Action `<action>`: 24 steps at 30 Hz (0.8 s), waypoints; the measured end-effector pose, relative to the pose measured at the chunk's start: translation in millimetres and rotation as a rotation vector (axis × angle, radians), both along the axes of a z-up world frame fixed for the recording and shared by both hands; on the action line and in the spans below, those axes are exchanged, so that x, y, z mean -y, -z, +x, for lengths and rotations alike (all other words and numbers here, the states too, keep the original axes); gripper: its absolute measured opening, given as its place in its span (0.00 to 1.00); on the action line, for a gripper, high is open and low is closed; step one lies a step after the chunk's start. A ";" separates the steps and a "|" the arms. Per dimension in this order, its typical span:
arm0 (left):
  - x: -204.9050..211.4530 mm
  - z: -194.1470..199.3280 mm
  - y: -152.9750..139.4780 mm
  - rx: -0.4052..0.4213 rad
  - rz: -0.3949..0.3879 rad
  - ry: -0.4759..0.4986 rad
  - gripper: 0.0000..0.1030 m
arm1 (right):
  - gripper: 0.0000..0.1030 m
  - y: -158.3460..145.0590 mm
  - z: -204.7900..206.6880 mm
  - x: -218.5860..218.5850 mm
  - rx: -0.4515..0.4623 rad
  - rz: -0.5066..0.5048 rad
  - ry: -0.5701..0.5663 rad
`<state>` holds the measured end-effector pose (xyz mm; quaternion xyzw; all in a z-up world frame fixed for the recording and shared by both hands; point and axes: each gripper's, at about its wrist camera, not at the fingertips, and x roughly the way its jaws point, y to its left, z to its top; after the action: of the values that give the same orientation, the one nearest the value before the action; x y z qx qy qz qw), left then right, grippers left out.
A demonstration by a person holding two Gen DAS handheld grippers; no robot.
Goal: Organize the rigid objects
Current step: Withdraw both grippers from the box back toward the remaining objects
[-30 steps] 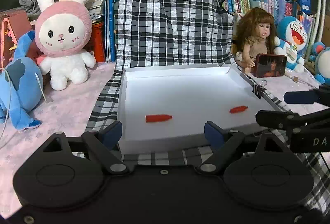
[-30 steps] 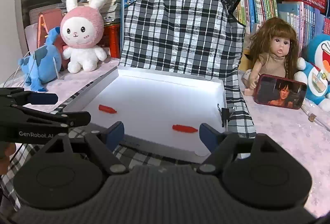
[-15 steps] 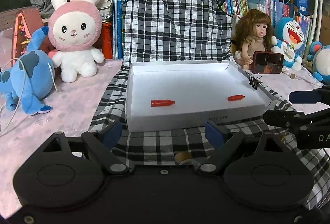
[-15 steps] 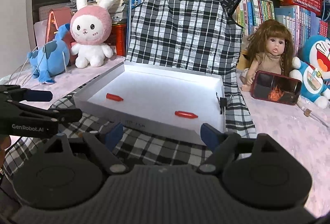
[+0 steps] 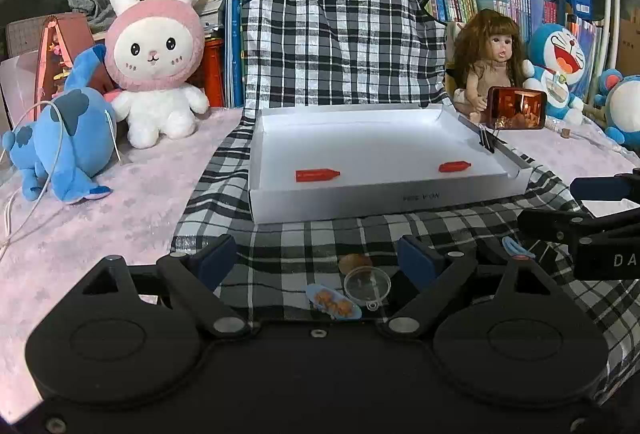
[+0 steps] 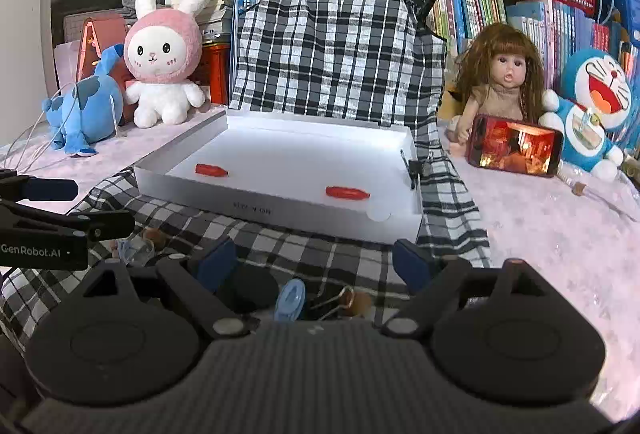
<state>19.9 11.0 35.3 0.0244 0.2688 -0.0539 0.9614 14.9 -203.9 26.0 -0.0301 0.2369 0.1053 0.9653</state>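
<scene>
Left wrist view
Left tool point(image 5: 320, 258): its 2 blue-tipped fingers are standing wide open, with nothing pinched between them.
Small things: a clear round lid point(image 5: 367, 284), a brown nut-like piece point(image 5: 354, 261) and a blue oval piece point(image 5: 332, 301) are lying on the checked cloth point(image 5: 280, 246), low between the fingers.
White box point(image 5: 360, 198): it is sitting on the cloth past the fingers, with 2 red pieces inside, 1 at the left point(image 5: 317, 175) and 1 at the right point(image 5: 453, 166).
Right tool point(image 5: 588, 206): it is poking in from the right edge.

Right wrist view
Right tool point(image 6: 312, 262): its jaws have just been opening and are standing wide, gripping nothing.
Small things: a black round piece point(image 6: 252, 288), a blue clip point(image 6: 291, 299) and a binder clip point(image 6: 334, 301) are lying between the fingers.
White box point(image 6: 260, 208): the 2 red pieces point(image 6: 212, 170) point(image 6: 347, 192) are lying inside, well apart.
Left tool point(image 6: 48, 218): it is showing at the left edge.
</scene>
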 end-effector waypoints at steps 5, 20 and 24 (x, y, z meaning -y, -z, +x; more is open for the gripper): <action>1.1 -4.3 4.2 -0.002 0.007 -0.006 0.85 | 0.89 4.8 -4.9 -2.8 0.009 -0.019 0.011; 2.5 -17.3 14.3 0.007 0.044 -0.010 0.85 | 0.89 18.1 -11.1 -9.3 -0.006 -0.055 -0.006; 0.5 -17.2 17.0 -0.001 0.035 -0.013 0.85 | 0.89 19.8 -10.8 -12.1 -0.009 -0.064 -0.012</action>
<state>2.7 10.5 18.3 0.0398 0.2705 -0.0431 0.9609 4.1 -191.8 6.2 -0.0618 0.2442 0.1038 0.9622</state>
